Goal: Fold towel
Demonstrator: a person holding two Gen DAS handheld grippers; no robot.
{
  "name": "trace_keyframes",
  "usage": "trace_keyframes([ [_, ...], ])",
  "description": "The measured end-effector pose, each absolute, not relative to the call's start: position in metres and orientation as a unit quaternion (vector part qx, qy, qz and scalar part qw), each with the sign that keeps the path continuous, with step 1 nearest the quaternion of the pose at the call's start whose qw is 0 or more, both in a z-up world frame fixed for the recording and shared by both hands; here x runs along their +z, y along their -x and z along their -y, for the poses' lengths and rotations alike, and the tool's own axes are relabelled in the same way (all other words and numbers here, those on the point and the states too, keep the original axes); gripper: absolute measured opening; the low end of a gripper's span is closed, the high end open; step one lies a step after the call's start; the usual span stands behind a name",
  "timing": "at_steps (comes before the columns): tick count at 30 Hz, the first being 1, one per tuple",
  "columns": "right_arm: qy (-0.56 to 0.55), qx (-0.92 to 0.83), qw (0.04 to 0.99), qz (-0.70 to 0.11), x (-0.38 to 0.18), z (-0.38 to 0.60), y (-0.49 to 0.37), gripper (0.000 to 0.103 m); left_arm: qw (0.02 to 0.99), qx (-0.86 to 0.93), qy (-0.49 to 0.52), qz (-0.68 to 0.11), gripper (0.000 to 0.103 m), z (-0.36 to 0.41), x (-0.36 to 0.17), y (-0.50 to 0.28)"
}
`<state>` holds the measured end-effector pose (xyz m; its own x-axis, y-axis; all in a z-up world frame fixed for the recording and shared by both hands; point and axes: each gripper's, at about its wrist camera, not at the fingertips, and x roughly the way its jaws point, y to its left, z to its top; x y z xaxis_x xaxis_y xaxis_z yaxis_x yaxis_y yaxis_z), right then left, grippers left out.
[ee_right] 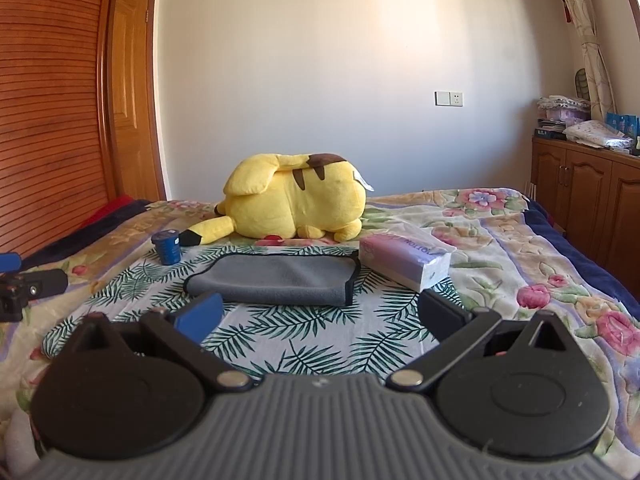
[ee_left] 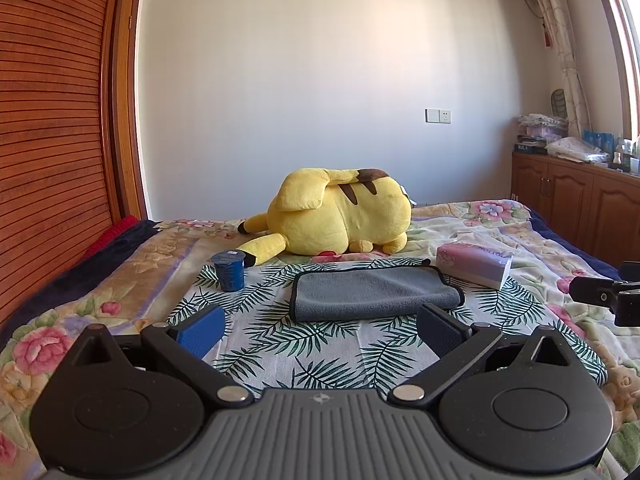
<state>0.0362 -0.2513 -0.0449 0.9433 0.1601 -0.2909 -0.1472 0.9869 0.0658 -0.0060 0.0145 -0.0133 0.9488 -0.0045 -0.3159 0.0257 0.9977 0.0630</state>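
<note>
A grey towel (ee_left: 372,294) with a black edge lies folded flat on a leaf-print cloth (ee_left: 312,344) on the bed; it also shows in the right wrist view (ee_right: 276,280). My left gripper (ee_left: 320,330) is open and empty, held just short of the towel's near edge. My right gripper (ee_right: 318,316) is open and empty, also just short of the towel. Part of the right gripper shows at the right edge of the left wrist view (ee_left: 608,296), and part of the left gripper shows at the left edge of the right wrist view (ee_right: 24,288).
A blue cup (ee_left: 229,270) stands left of the towel. A pink tissue pack (ee_left: 474,266) lies at its right. A yellow plush toy (ee_left: 336,216) lies behind it. A wooden cabinet (ee_left: 576,196) stands right of the bed, a slatted wooden wall (ee_left: 48,120) on the left.
</note>
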Motion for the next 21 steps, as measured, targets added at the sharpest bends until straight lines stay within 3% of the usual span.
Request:
trace_keyframes([
  [21, -0.022, 0.078, 0.985, -0.151, -0.0451, 0.2536, -0.0365, 0.103, 0.986, -0.008, -0.033, -0.161, 0.087, -0.0140, -0.0137, 0.0068],
])
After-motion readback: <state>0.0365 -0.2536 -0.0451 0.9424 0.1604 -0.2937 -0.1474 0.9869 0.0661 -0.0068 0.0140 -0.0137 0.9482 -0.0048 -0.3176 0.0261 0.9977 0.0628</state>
